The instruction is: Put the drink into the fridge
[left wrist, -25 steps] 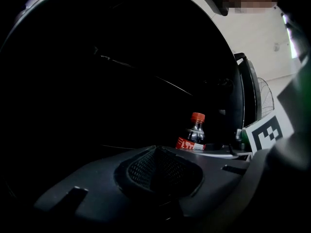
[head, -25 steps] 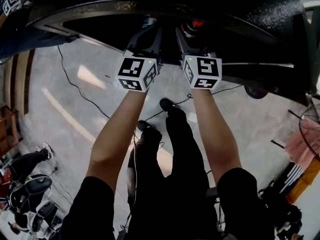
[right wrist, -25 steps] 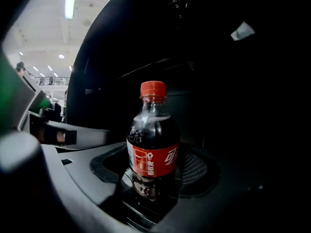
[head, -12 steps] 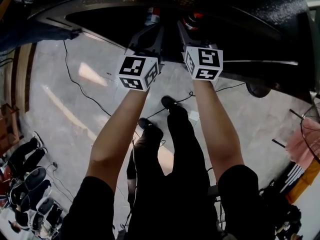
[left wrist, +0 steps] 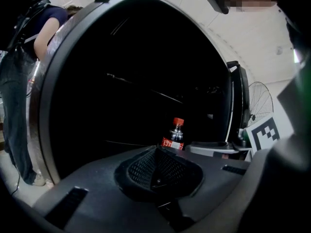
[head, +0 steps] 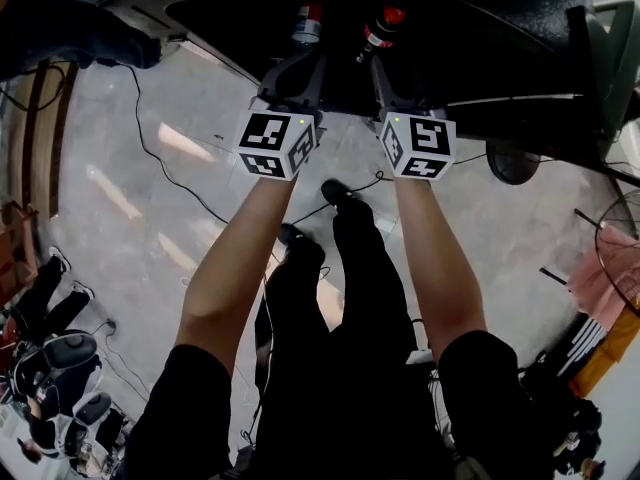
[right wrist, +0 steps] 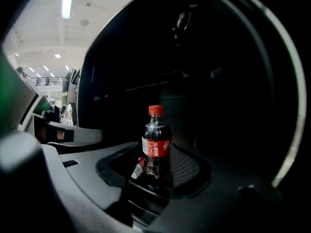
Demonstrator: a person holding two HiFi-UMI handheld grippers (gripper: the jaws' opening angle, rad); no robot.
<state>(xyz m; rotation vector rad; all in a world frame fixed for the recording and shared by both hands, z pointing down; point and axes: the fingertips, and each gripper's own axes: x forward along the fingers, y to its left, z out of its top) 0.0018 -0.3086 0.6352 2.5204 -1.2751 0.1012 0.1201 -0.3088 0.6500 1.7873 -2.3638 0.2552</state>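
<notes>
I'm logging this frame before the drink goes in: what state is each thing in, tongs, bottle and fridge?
left tongs: shut, nothing between them.
right tongs: shut on the cola bottle.
cola bottle: upright, red cap on, gripped low on its body.
fridge: looks open, inside dark.

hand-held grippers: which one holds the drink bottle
The right hand-held gripper: the red-capped bottle stands clamped between its jaws. The left hand-held gripper is shut, empty.

three close views, shared bottle (head: 378, 30)
</notes>
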